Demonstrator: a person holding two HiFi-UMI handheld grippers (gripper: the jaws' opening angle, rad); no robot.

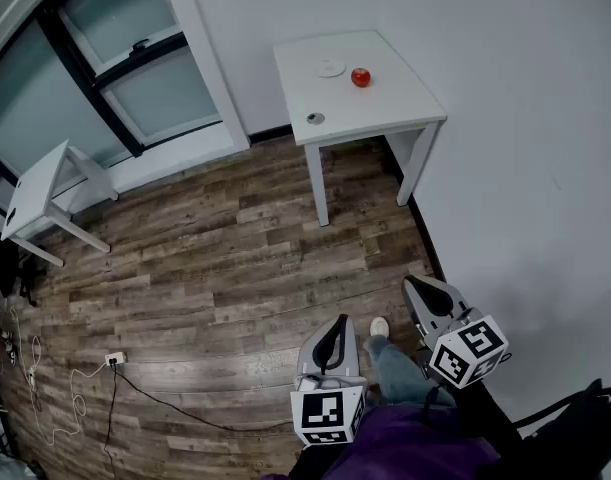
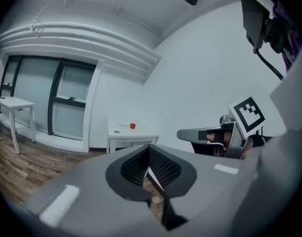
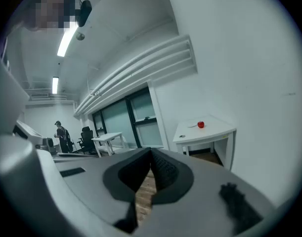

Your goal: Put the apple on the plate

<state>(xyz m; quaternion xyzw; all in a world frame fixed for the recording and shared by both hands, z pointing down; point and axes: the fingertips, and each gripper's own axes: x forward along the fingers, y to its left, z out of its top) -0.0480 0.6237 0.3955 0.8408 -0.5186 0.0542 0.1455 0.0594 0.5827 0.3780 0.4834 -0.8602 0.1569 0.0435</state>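
Your left gripper [image 1: 335, 326] and right gripper [image 1: 417, 288] hang low over the wooden floor [image 1: 215, 268], well apart from the white table [image 1: 385, 108] that stands in the room's corner. Each gripper's own view shows its jaws pressed together tip to tip with nothing between them, only floor behind the slit.

The apple [image 1: 360, 77] lies on that table's right half, nearer the far edge than the near one. The plate [image 1: 331, 68] sits just beside it on the left, and the two do not touch. A small round thing [image 1: 315, 118] lies by the near left corner; it is too small to tell what it is.

Only the head view shows you the table top from above, along with your shoe [image 1: 380, 326], a cable [image 1: 155, 398] trailing over the floor, and a second white table [image 1: 35, 183] by the windows [image 1: 135, 68].

Only the left gripper view shows the right gripper from the side. Only the right gripper view shows a person [image 3: 59, 132] standing far off beside an office chair [image 3: 86, 135], under strip lights [image 3: 66, 38].

The print that shows is the black-and-white square patterns on the marker cubes [image 1: 468, 350].
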